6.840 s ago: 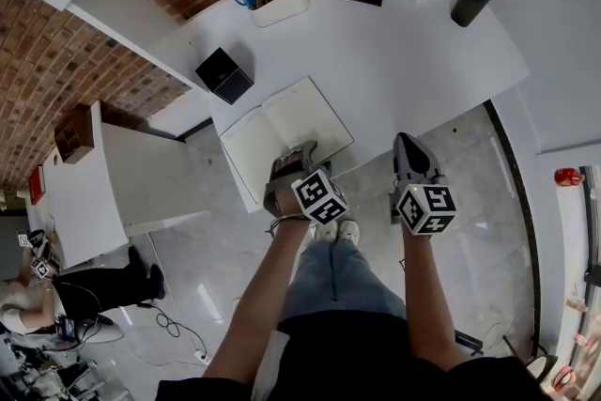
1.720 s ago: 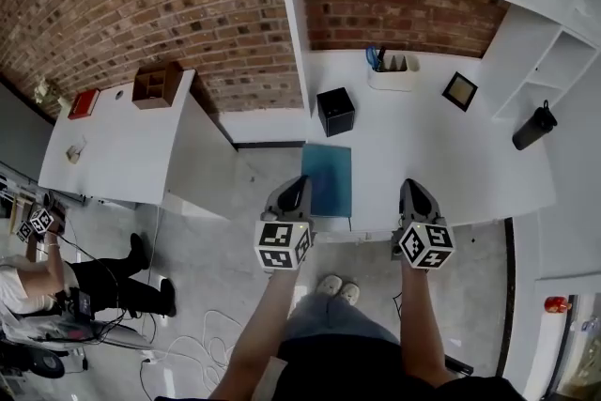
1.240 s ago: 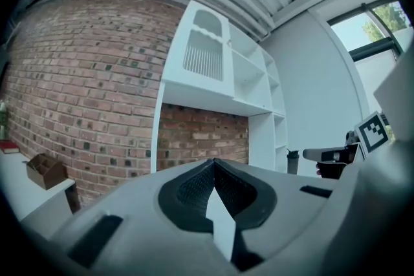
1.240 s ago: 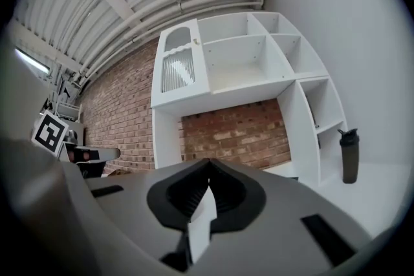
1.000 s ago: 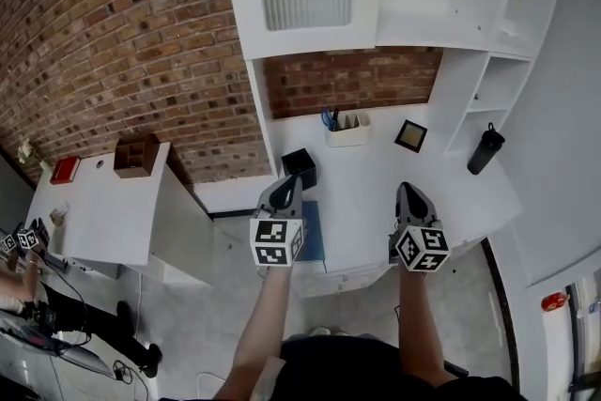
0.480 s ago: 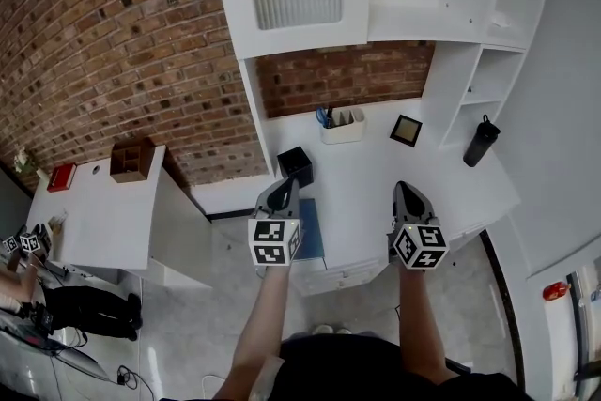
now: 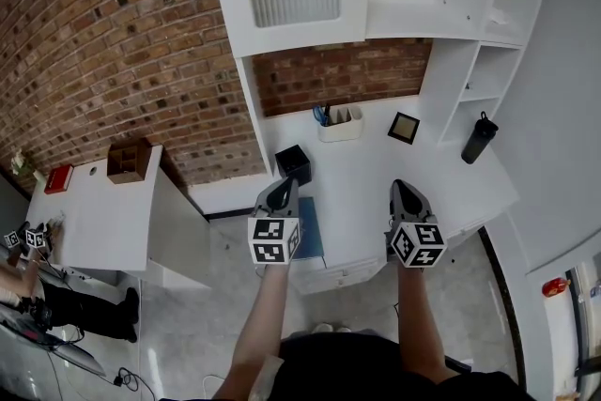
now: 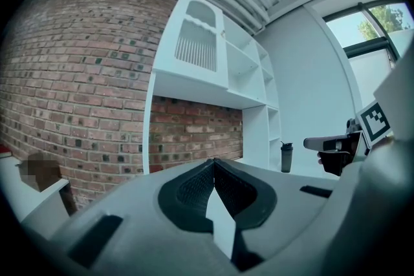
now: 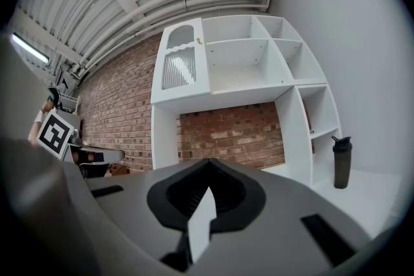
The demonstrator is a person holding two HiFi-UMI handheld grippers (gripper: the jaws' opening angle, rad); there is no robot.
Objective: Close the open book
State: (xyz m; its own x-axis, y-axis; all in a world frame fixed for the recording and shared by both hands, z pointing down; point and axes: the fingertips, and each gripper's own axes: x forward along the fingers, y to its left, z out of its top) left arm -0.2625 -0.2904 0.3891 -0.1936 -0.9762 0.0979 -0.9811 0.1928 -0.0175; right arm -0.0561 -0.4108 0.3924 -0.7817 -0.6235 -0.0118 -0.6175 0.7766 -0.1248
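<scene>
Trouble from here is small but real. The book (image 7: pixel 311 232) lies shut, teal cover up, at the front left corner of the white worktop (image 7: pixel 441 188), close to its front edge. The left tongs (image 7: pixel 284 186) hang just over the book's left side, pressed together with nothing between them. The right tongs (image 7: pixel 402 187) hang well apart to the right, likewise pressed together and empty.

The closing looks done, so I judge the risk to lie in a careless drop or sideways sweep of the left tongs. That could catch the cover and flip it open, or push the book over the edge to the floor. The black box (image 7: pixel 293 164) just behind the book could be knocked by a forward reach.

Only the head view shows the book at all. Both gripper views look level across the worktop to the brick wall and white shelves, and show the dark bottle (image 9: pixel 341 161). They alone show the pads meeting at the tips, which the head view gives only from behind and above.
</scene>
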